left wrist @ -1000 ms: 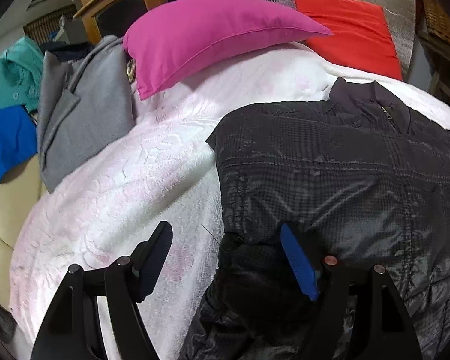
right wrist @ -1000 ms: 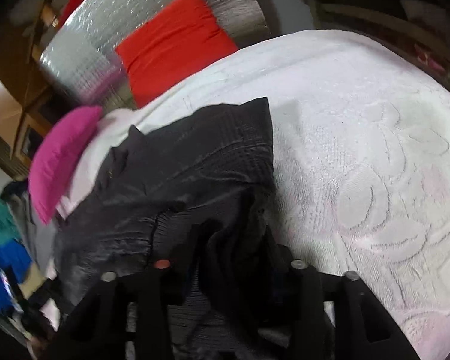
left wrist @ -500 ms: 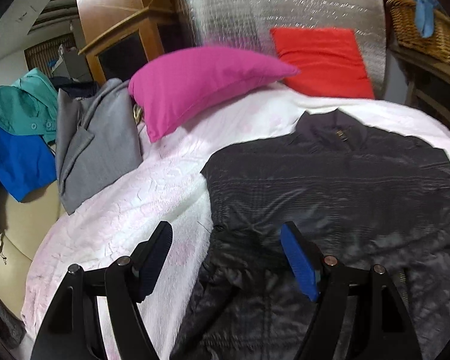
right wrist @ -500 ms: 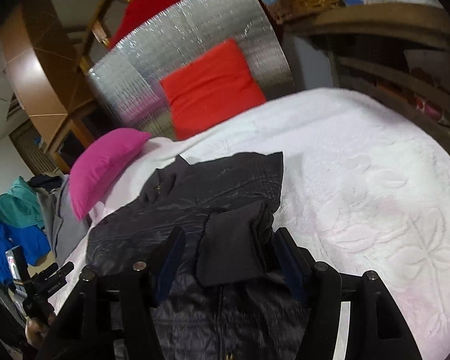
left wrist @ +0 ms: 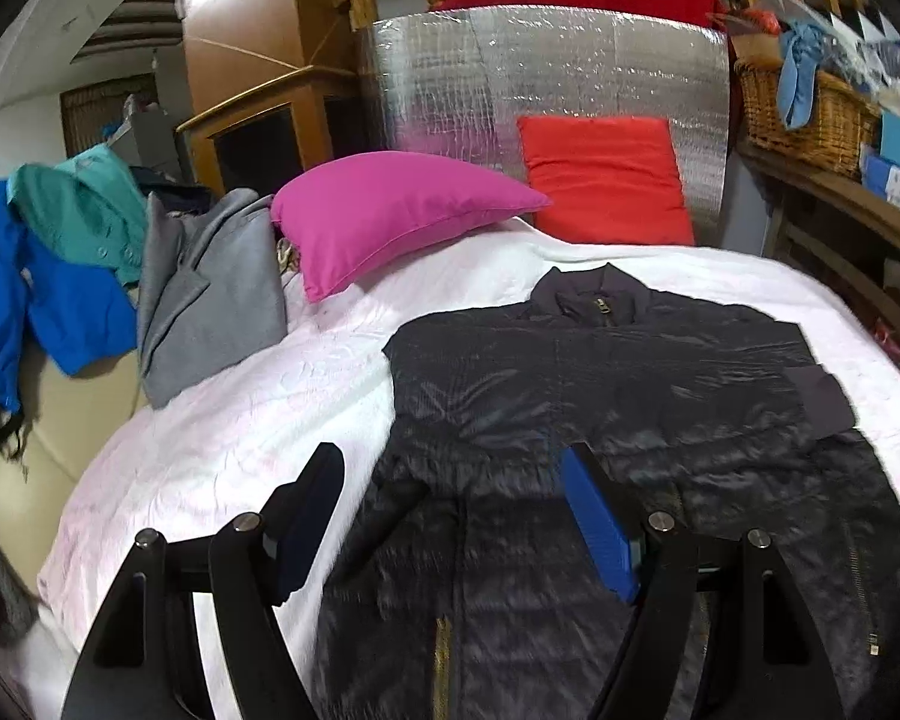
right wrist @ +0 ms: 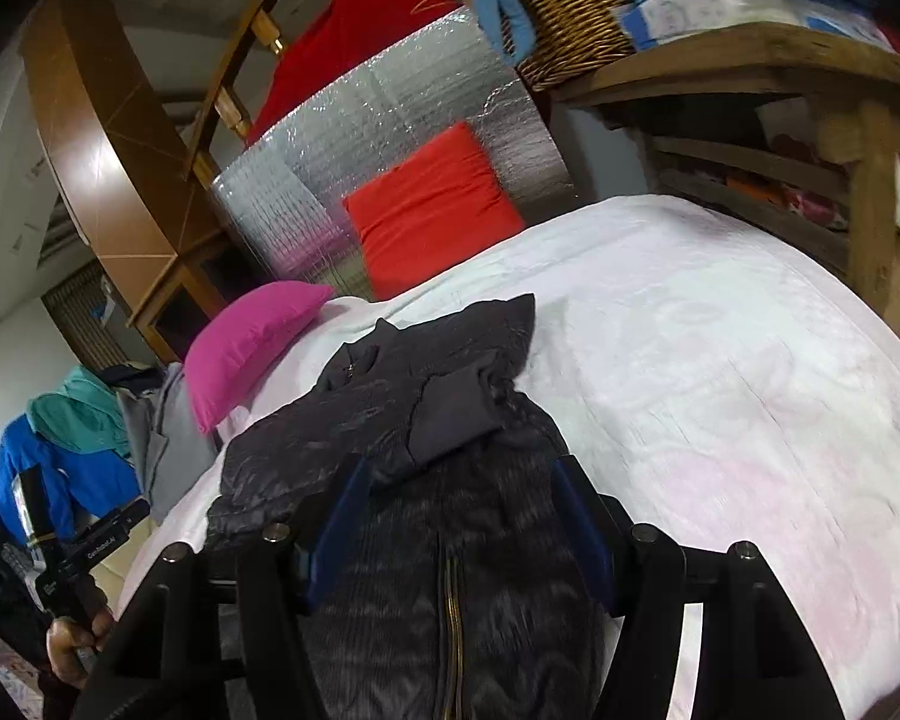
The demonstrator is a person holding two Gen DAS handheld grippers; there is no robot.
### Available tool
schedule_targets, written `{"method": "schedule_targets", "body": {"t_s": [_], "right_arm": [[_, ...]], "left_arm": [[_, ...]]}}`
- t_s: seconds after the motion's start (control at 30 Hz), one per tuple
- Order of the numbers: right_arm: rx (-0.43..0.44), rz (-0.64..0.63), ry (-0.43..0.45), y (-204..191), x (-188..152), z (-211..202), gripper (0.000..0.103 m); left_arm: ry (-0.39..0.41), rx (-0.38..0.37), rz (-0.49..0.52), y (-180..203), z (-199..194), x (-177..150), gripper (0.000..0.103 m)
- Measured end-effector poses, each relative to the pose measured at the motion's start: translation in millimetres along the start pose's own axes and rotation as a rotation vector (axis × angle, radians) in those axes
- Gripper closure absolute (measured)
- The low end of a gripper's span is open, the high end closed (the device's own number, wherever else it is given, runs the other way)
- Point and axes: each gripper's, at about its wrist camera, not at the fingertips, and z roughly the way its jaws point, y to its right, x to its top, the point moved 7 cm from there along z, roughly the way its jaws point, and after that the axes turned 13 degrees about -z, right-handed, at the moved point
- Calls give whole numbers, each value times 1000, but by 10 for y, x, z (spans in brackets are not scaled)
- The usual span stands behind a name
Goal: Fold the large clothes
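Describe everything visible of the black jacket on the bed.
The black jacket is shiny, quilted-looking fabric with a stand collar, a brass-coloured front zipper and matte dark cuffs. It lies front-up on the white bedspread, collar toward the pillows, both sleeves folded in across the chest. Neither gripper touches it; only the bedspread does.

Both cameras sit on the grippers and look forward and somewhat down over the bed (left wrist: 222, 438) from its near end. The left wrist view stands more to the left and faces the black jacket (left wrist: 600, 396) and the pillows at the far end. The right wrist view is tilted and stays close above the jacket (right wrist: 450, 570). Both share the jacket, the pink pillow (left wrist: 390, 210) and the silver panel (right wrist: 390, 138).
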Motion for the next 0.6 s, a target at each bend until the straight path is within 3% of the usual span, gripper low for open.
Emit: {"method": "schedule_targets", "body": {"t_s": [0.33,0.6], "right_arm": [[36,-50,10,-149,-163,-598,36],[100,-162,16,-686,-208,-931,35]], "left_arm": [[55,17,34,-29,-760,-149,27],[123,23,82,-39,-1354,-150,26]]}}
